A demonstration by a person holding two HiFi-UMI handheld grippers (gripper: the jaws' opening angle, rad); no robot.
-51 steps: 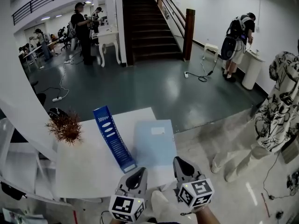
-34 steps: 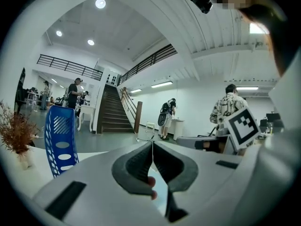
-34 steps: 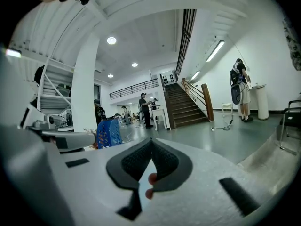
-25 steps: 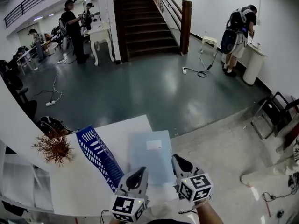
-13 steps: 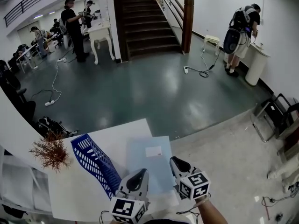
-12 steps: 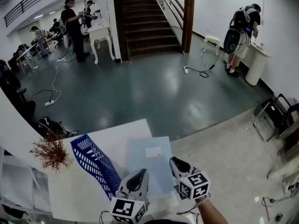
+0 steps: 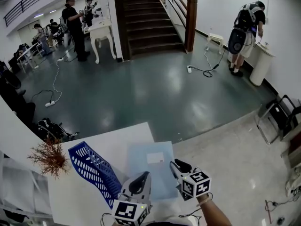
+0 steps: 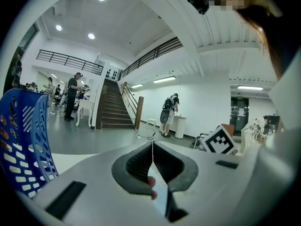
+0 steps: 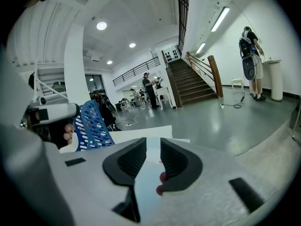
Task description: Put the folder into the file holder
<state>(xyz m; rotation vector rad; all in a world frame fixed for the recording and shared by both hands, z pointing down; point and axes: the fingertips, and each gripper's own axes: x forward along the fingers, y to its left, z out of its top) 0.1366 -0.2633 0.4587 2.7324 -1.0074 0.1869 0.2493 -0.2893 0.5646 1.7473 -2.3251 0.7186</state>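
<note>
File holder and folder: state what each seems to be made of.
File holder: likely rigid moulded plastic, blue, matte, given its even slotted lattice. Folder: pale blue thin sheet, smooth with a faint sheen, probably plastic or coated card; which one is unclear.

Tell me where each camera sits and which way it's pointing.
Head view: on the person's head, steeply down at folder and file holder; left gripper and right gripper show.
Left gripper view: on that gripper, along its shut fingers toward the staircase.
Right gripper view: on that gripper, along fingers just opening, nothing between, over the folder.
Shared: all show the file holder.
</note>
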